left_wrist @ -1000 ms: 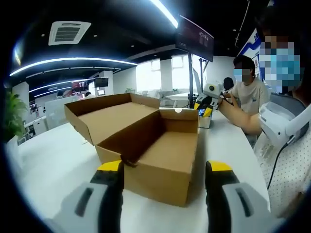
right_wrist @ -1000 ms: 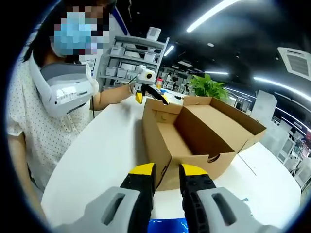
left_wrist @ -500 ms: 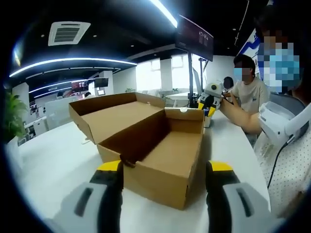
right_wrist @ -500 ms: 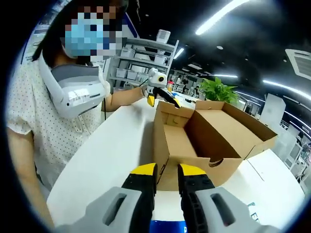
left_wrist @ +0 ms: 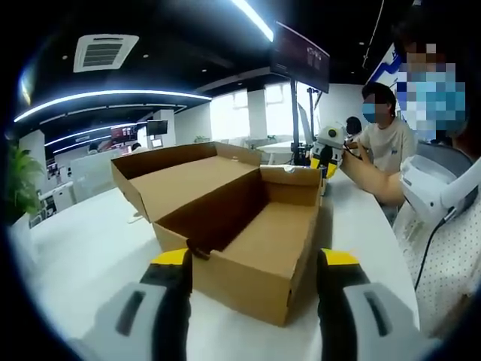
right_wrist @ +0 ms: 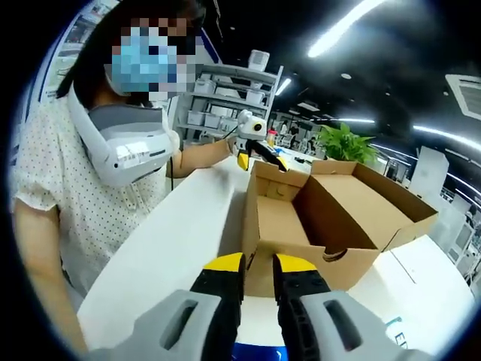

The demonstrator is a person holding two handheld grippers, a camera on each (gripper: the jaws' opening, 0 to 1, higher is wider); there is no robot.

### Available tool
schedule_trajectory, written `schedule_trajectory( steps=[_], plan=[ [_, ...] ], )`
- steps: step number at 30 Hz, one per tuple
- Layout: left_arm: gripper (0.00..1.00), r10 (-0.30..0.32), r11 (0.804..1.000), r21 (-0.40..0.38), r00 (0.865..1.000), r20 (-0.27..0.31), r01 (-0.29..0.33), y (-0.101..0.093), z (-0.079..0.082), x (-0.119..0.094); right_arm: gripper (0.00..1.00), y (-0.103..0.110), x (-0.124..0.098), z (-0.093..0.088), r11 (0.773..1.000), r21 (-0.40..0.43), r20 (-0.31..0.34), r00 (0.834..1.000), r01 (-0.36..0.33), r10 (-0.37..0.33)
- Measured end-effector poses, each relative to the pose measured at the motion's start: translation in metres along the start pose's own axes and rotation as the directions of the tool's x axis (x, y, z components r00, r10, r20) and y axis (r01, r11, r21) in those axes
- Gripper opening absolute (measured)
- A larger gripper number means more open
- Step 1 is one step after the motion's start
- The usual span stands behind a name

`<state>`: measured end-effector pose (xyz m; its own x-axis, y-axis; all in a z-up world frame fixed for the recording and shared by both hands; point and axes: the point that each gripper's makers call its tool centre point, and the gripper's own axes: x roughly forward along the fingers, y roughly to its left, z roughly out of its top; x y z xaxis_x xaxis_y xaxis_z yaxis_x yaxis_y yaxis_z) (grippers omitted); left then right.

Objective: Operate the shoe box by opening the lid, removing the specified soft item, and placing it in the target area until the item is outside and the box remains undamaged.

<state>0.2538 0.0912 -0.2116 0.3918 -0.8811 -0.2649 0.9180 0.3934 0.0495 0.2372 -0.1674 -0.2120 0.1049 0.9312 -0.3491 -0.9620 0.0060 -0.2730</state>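
While the shoe box sits open at twelve o'clock, the spread left gripper should reach inside gently; the right gripper is pinched, empty.

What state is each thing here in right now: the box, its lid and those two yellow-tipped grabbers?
shoe box: open, upright on the white table, nothing visible inside.
lid: swung back, lying open beside the box.
left gripper: jaws wide apart, holding nothing.
right gripper: jaws nearly together, nothing visibly between them.
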Motion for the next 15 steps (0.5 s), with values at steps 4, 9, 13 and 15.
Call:
schedule_trajectory(
  steps=[4, 9, 13, 15],
  plan=[
    [0.65, -0.001, 1.0, 0.009, 1.0, 0.003, 0.001, 0.0, 0.0, -0.001, 0.18, -0.001, -0.004, 0.002, 1.0, -0.002, 0.015, 1.0, 0.01, -0.01],
    [0.61, -0.019, 1.0, 0.005, 0.999, 0.04, 0.019, -0.002, 0.008, -0.006, 0.19, -0.009, -0.015, 0.011, 0.999, 0.009, 0.074, 0.996, 0.052, -0.052],
    [0.61, -0.009, 1.0, -0.001, 0.998, 0.064, 0.009, 0.001, 0.013, -0.01, 0.2, -0.022, -0.02, 0.014, 0.993, 0.034, 0.109, 0.988, 0.11, -0.113],
    [0.61, -0.006, 1.0, -0.008, 0.997, 0.08, 0.006, 0.001, 0.016, -0.012, 0.21, -0.034, -0.023, 0.015, 0.984, 0.059, 0.123, 0.977, 0.167, -0.173]
  ],
)
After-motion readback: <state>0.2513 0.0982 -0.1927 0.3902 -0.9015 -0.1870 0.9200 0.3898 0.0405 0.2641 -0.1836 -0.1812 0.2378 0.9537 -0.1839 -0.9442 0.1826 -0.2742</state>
